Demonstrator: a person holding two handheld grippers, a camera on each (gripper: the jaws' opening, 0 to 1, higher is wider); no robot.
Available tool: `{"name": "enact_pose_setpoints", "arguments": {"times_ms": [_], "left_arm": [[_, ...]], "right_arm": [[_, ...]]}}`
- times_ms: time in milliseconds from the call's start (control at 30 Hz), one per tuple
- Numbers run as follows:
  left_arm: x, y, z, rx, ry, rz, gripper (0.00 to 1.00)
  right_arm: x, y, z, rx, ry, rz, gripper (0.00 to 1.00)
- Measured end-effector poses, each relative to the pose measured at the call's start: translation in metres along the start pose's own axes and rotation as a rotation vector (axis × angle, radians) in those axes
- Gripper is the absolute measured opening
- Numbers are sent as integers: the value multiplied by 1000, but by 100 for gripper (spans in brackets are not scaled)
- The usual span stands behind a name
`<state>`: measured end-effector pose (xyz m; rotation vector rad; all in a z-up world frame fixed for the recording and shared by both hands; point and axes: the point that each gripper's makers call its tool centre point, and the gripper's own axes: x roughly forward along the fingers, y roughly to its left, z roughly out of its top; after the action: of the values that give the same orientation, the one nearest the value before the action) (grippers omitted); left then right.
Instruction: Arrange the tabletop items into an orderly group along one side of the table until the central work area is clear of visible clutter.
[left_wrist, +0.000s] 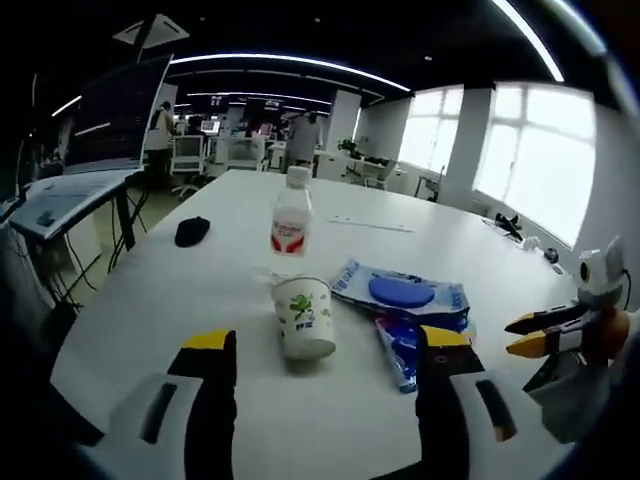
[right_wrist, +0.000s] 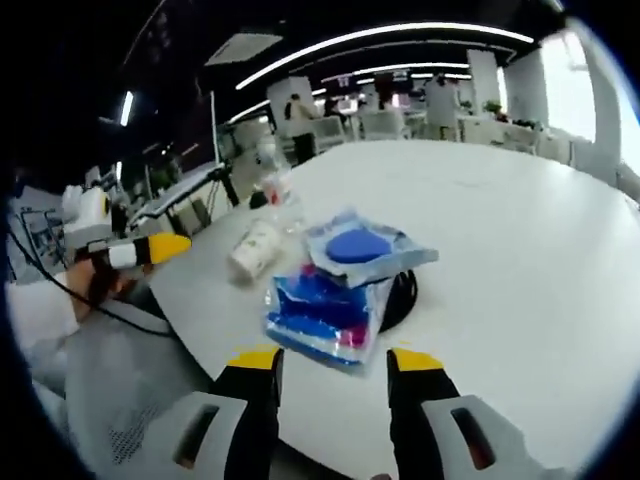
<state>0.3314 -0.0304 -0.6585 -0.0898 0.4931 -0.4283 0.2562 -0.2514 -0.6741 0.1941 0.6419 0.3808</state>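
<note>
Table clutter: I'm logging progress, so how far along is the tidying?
Barely started. Done: nothing looks grouped along a side; the cup, bottle, blue packets and a black item sit spread over the table. In hand: nothing; the left hand-held gripper is open before the cup, the right hand-held gripper open before the packets. Left: everything.

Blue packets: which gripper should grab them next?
Right. The right gripper is open with the blue packets just ahead of its jaws. The left gripper faces the cup instead.
</note>
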Motion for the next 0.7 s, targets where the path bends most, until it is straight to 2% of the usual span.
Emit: {"name": "enact_pose_setpoints", "arguments": {"times_ms": [67,167,267,367,467,533,567,600,633,667,700], "left_arm": [[2,-10,-3,41,23,-26,74],[6,-19,-3,33,20,-56,74],[12,-22,-6,-42,18,-42,69],[21,-28,-9,-8,43,-29,62],[32,-41,-5,3,62,-41,62],[40,-41,-7,72,132,-15,55],[49,-47,-6,128,172,-37,52],[55,-51,-2,173,177,-56,50],[61,-52,0,208,195,-48,49],[68,-53,3,227,219,-42,48],[75,-52,6,213,220,-40,47]], "right_arm": [[-6,-4,10,24,-25,32,46],[-10,-19,22,102,-49,43,50],[-16,-31,37,190,-93,88,51],[-18,-42,43,208,-104,88,50],[-20,-50,46,239,-104,88,49],[-19,-50,48,270,-112,100,49],[-17,-49,48,281,-112,109,48],[-15,-48,47,284,-106,115,48],[-11,-47,45,284,-92,122,47],[-9,-46,44,283,-81,125,47],[-6,-45,43,283,-71,129,47]]}}
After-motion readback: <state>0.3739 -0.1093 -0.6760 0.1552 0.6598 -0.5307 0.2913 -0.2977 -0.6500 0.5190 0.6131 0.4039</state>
